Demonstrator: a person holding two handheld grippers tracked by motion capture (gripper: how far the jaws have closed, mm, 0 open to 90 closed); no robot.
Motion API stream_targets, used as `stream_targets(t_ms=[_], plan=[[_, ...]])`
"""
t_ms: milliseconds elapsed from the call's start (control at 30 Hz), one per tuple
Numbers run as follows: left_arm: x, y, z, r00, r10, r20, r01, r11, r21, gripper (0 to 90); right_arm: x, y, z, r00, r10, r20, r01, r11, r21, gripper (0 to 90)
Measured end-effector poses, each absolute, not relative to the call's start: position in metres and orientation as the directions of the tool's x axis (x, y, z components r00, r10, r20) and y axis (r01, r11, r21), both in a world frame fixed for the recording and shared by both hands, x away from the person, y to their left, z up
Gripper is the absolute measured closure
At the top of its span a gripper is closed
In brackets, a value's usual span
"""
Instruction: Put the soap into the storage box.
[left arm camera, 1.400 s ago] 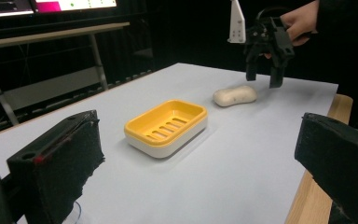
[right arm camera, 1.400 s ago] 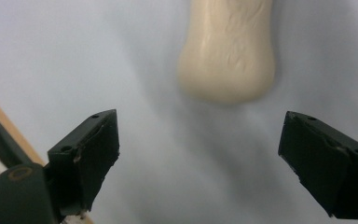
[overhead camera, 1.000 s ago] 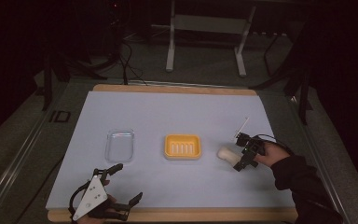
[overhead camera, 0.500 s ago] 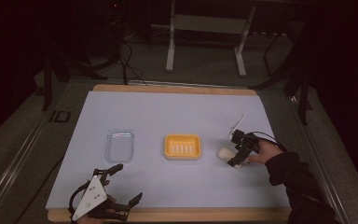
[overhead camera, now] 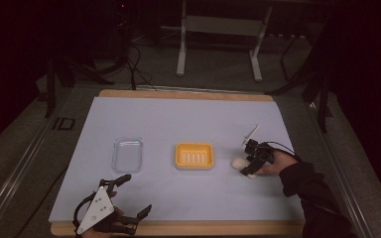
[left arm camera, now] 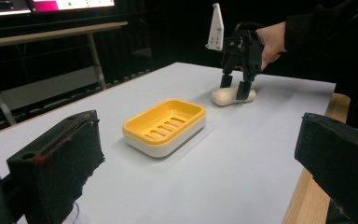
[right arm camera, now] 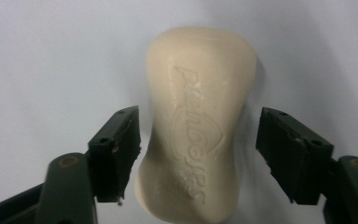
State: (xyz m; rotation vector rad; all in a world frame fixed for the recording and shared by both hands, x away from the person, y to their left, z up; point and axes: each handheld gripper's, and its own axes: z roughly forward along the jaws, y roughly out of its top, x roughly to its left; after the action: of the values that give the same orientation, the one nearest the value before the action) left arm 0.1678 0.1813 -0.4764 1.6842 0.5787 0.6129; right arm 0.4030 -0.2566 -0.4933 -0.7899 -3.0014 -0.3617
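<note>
A cream bar of soap (right arm camera: 200,121) lies flat on the pale blue table, right of the yellow soap dish (overhead camera: 194,155). My right gripper (overhead camera: 250,166) points down over the soap (overhead camera: 237,162) with one jaw on each side of it. Its jaws have just been closing, and a narrow gap still shows between each pad and the bar. From the left gripper view, that gripper (left arm camera: 237,86) stands astride the soap (left arm camera: 223,97), beyond the dish (left arm camera: 164,126). My left gripper (overhead camera: 135,194) rests open near the front left edge, nothing between its jaws.
A clear plastic tray (overhead camera: 127,153) lies left of the yellow dish. The pale mat (overhead camera: 178,119) covers a wooden table whose front edge (overhead camera: 203,229) runs close to my left gripper. Metal stand legs rise on the floor beyond the table.
My right gripper has shifted slightly left and settled down over the soap, and its jaws have narrowed around the bar. The left gripper has stayed put.
</note>
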Motion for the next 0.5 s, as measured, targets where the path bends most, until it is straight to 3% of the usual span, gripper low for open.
stream_targets(t_ms=[267,500], plan=[[0.168,0.181,-0.477,0.737,0.669,0.090,0.050,-0.187,0.981,0.9,0.404,-0.253,-0.497,-0.875,0.478,0.070,0.482,0.854,0.195,40.5],[0.167,0.181,-0.477,0.739,0.668,0.088,0.051,-0.185,0.981,0.8,0.400,-0.245,-0.498,-0.893,0.450,-0.003,0.444,0.882,0.158,45.2]])
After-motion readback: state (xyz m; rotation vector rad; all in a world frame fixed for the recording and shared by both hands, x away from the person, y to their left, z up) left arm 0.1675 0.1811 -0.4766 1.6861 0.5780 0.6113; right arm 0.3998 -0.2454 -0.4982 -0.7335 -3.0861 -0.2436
